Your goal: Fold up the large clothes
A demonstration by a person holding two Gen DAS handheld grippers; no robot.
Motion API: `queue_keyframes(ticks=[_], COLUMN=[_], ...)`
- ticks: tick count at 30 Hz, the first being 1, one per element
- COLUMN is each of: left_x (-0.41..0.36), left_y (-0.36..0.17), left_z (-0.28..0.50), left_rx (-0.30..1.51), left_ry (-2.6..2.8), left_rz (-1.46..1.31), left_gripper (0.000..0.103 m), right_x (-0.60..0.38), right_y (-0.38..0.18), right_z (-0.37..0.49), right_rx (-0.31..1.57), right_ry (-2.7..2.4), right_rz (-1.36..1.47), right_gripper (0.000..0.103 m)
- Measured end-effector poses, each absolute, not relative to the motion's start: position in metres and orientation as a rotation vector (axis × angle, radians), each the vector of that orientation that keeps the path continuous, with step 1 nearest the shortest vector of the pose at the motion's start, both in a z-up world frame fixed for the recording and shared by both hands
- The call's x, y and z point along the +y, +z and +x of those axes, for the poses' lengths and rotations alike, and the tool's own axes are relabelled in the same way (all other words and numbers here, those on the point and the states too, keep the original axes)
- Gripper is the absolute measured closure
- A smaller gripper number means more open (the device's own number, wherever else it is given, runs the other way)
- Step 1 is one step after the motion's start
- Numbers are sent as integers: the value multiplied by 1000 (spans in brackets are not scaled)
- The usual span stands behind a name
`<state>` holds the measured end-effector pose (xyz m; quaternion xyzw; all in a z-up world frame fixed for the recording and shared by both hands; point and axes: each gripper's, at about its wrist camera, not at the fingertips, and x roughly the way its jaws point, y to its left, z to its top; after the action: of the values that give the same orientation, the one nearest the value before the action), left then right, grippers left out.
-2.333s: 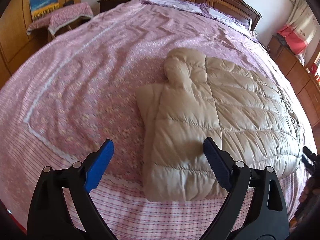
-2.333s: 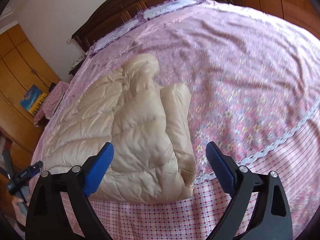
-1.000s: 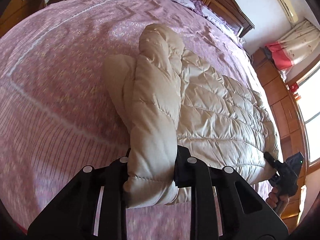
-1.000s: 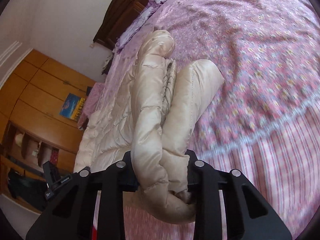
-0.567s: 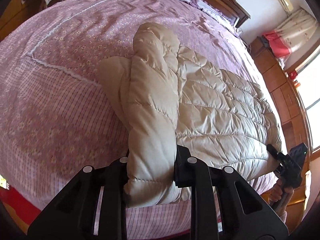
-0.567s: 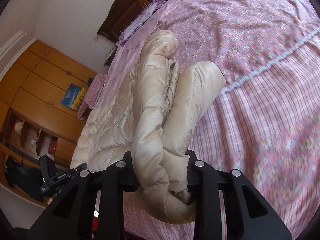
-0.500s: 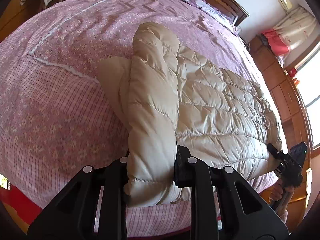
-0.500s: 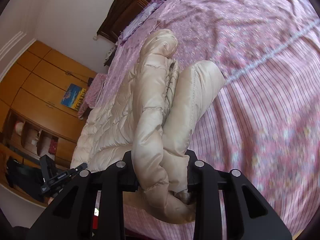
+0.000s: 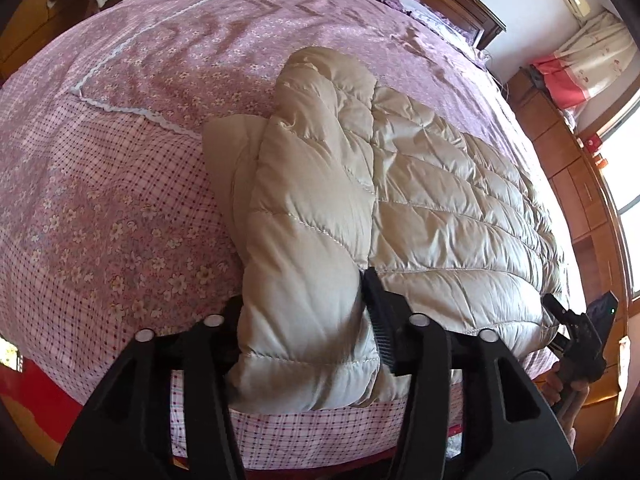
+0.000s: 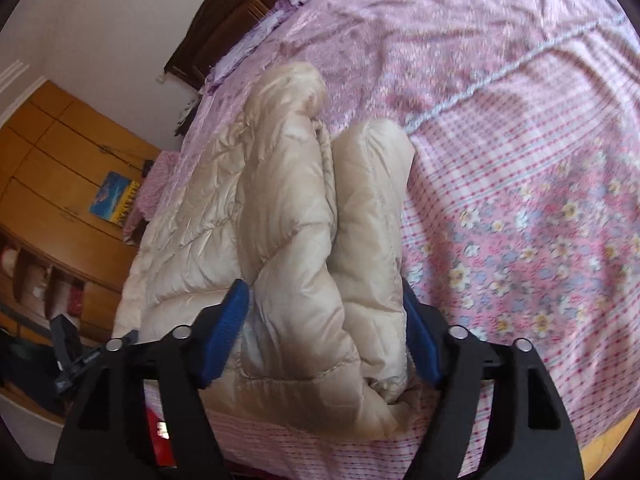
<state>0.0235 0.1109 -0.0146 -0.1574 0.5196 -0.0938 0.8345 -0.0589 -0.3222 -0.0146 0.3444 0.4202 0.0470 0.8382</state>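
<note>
Left gripper [image 9: 304, 316]: fingers have just been opening, the folded edge of the beige down jacket [image 9: 420, 200] between them; the right-hand pad stands just off the fabric, the left-hand one is hidden behind the bulge, so the grip reads as let go. Right gripper [image 10: 324, 336]: fingers have also just been opening, now set wide, blue pads [image 10: 228, 328] showing at either side of the bunched jacket [image 10: 288, 220] end, the left pad clear of the cloth, the right one just beside it. The jacket lies on the bed [image 9: 120, 160], near its foot edge, folded lengthwise into a long bundle with a thick roll along one side and quilted panels spread flat toward the other gripper. Each gripper sits at one corner of the jacket's near edge; the right one appears at the far right of the left view [image 9: 576, 340], with a hand below it. Pink floral bedspread [image 10: 520, 160] under everything, checked band along the foot. Dark wooden headboard [image 10: 224, 28] beyond; wooden wardrobe [image 10: 60, 168] at the side.
</note>
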Motion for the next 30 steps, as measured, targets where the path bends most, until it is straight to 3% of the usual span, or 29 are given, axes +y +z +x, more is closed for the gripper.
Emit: queue_keyframes(ticks=[5,17,30], left_x=[112,94,4], left_y=[1,62,47], left_z=[18,12,25], left_rx=[1055,894,947], left_ry=[-168,-181,-336], left_rz=[-289,-221,-105], left_gripper=[39,39,39], right_x=[-323,-329,-342], right_y=[-8,-10,-14], right_z=[-70,-80,-87], right_rx=[859,805,775], right_ry=[88,85,34], right_rz=[675,749,776], right_gripper=[22,21,20])
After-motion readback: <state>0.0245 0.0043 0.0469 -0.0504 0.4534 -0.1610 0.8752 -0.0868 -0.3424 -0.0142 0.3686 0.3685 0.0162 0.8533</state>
